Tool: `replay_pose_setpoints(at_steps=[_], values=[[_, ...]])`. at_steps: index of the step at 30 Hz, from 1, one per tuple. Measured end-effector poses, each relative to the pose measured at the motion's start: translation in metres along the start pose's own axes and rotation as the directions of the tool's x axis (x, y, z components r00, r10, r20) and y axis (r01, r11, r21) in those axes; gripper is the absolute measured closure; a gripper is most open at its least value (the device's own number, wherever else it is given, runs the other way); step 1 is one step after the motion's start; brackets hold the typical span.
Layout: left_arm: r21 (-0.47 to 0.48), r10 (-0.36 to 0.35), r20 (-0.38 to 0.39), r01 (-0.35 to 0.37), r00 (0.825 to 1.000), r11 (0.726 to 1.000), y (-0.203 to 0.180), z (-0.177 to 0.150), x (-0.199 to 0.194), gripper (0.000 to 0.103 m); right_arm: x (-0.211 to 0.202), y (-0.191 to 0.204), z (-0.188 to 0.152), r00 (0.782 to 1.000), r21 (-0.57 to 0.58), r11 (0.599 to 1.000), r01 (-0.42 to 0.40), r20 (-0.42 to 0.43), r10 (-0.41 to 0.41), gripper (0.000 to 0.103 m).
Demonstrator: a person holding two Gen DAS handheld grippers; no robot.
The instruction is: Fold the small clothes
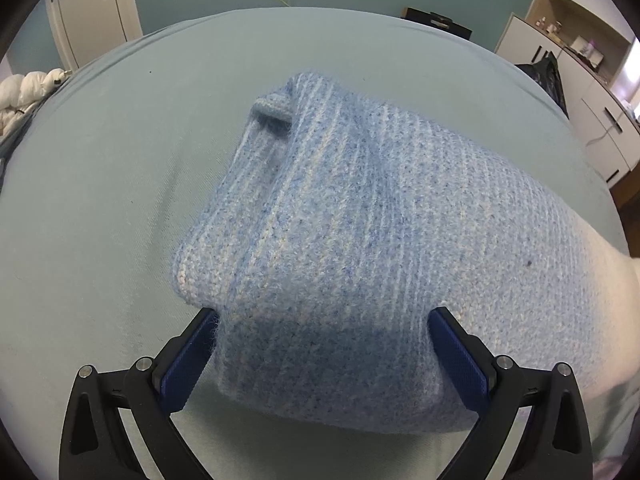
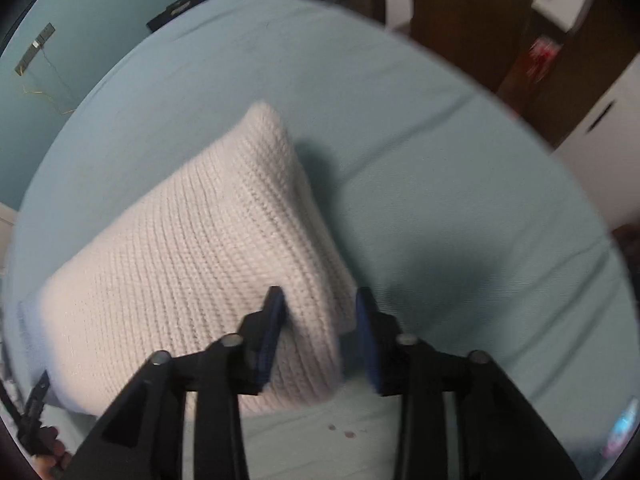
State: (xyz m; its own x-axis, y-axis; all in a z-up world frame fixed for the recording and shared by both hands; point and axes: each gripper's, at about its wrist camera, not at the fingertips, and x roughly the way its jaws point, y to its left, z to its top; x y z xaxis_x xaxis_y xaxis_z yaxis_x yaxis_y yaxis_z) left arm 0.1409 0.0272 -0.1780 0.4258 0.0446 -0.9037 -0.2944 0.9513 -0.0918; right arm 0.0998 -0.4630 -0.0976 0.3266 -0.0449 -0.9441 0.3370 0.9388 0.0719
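A knitted garment lies folded on the light blue bed sheet (image 1: 100, 160). In the left wrist view its blue-and-white part (image 1: 360, 220) fills the middle, fading to white at the right. My left gripper (image 1: 324, 316) stands wide open, its blue pads on either side of the near folded edge. In the right wrist view the white part (image 2: 208, 248) rises to a corner at the far end. My right gripper (image 2: 320, 296) is partly open, with the knit's near right corner between its pads (image 2: 272, 320). The right view is blurred.
A white padded blanket (image 1: 28, 92) lies at the bed's far left edge. White cupboards (image 1: 580, 92) and a dark bag (image 1: 544, 76) stand to the right beyond the bed. A black box (image 1: 438, 22) sits by the teal wall. The other gripper's tip (image 2: 36, 404) shows at lower left.
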Motion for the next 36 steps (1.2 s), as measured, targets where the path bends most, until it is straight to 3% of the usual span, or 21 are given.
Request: replay_pose_setpoints(at_steps=[2, 4, 5, 6, 8, 11, 13, 14, 15, 17, 19, 23, 25, 28, 29, 30, 31, 32, 33, 36], values=[[-0.001, 0.003, 0.005, -0.003, 1.000, 1.000, -0.002, -0.002, -0.004, 0.000, -0.029, 0.017, -0.006, 0.994, -0.012, 0.997, 0.074, 0.081, -0.073, 0.064], [0.000, 0.007, 0.005, -0.007, 1.000, 1.000, -0.004, -0.004, -0.008, 0.000, -0.057, 0.041, -0.014, 0.972, -0.063, 0.991, 0.116, 0.211, -0.100, 0.041], [0.002, 0.009, 0.005, -0.009, 1.000, 1.000, -0.006, -0.004, -0.009, 0.000, -0.068, 0.058, -0.022, 0.958, -0.104, 0.990, 0.093, 0.281, -0.060, 0.020], [0.006, 0.010, 0.004, -0.010, 1.000, 1.000, -0.007, -0.005, -0.010, 0.000, -0.074, 0.069, -0.025, 0.951, -0.136, 0.989, 0.058, 0.310, -0.013, 0.011], [0.030, 0.000, -0.027, 0.001, 1.000, 1.000, -0.007, 0.000, -0.014, 0.000, -0.073, 0.093, -0.032, 0.940, -0.218, 0.975, -0.034, 0.325, 0.106, 0.011], [0.062, -0.022, -0.096, 0.028, 0.995, 0.998, 0.007, 0.021, -0.030, 0.000, -0.041, 0.128, -0.038, 0.958, -0.334, 0.931, -0.144, 0.190, 0.216, 0.011], [0.037, -0.015, -0.040, 0.016, 0.999, 0.999, 0.031, 0.034, -0.052, 0.000, -0.002, 0.141, -0.038, 0.979, -0.326, 0.930, -0.172, 0.049, 0.198, 0.011], [0.026, -0.023, -0.014, 0.024, 1.000, 0.999, 0.043, 0.038, -0.061, 0.000, 0.028, 0.144, -0.042, 0.990, -0.329, 0.935, -0.137, -0.022, 0.137, 0.010], [0.009, -0.053, 0.014, 0.053, 0.999, 0.999, 0.059, 0.043, -0.072, 0.000, 0.038, 0.147, -0.047, 0.992, -0.353, 0.927, -0.126, -0.017, 0.129, 0.004], [-0.016, -0.130, 0.031, 0.130, 0.991, 0.991, 0.077, 0.047, -0.080, 0.001, 0.033, 0.160, -0.057, 0.992, -0.429, 0.901, -0.060, 0.071, 0.100, 0.004], [-0.044, -0.225, 0.021, 0.226, 0.974, 0.973, 0.089, 0.050, -0.079, 0.002, 0.026, 0.169, -0.054, 0.997, -0.432, 0.901, -0.032, 0.054, 0.061, 0.004], [-0.077, -0.350, -0.051, 0.345, 0.936, 0.935, 0.074, 0.050, -0.051, 0.017, -0.010, 0.163, -0.053, 0.973, -0.368, 0.917, -0.152, 0.109, 0.205, 0.004], [-0.004, -0.339, -0.102, 0.340, 0.935, 0.940, 0.048, 0.050, -0.035, 0.020, -0.013, 0.164, -0.053, 0.975, -0.362, 0.922, -0.136, 0.118, 0.190, 0.004], [0.142, -0.269, -0.146, 0.290, 0.952, 0.947, 0.011, 0.053, -0.017, 0.021, -0.012, 0.163, -0.051, 0.975, -0.340, 0.929, -0.148, 0.109, 0.195, 0.004], [0.164, -0.256, -0.165, 0.283, 0.952, 0.945, 0.003, 0.055, -0.012, 0.043, -0.006, 0.160, -0.047, 0.976, -0.324, 0.934, -0.150, 0.102, 0.192, 0.004], [0.173, -0.269, -0.184, 0.301, 0.945, 0.938, -0.003, 0.056, -0.010, 0.059, -0.003, 0.160, -0.046, 0.977, -0.313, 0.937, -0.154, 0.096, 0.193, 0.004], [0.173, -0.272, -0.178, 0.302, 0.946, 0.938, -0.006, 0.060, -0.013, 0.063, 0.001, 0.158, -0.046, 0.977, -0.298, 0.941, -0.161, 0.088, 0.195, 0.004], [0.152, -0.283, -0.164, 0.308, 0.945, 0.939, -0.004, 0.066, -0.018, 0.076, 0.003, 0.155, -0.043, 0.977, -0.283, 0.945, -0.166, 0.080, 0.196, 0.004], [0.109, -0.319, -0.164, 0.338, 0.934, 0.935, 0.002, 0.071, -0.022, 0.079, 0.006, 0.153, -0.041, 0.978, -0.274, 0.947, -0.167, 0.074, 0.194, 0.004], [-0.021, -0.465, -0.123, 0.466, 0.877, 0.885, 0.026, 0.081, -0.043, 0.084, 0.015, 0.148, -0.034, 0.980, -0.267, 0.948, -0.174, 0.046, 0.193, 0.004]])
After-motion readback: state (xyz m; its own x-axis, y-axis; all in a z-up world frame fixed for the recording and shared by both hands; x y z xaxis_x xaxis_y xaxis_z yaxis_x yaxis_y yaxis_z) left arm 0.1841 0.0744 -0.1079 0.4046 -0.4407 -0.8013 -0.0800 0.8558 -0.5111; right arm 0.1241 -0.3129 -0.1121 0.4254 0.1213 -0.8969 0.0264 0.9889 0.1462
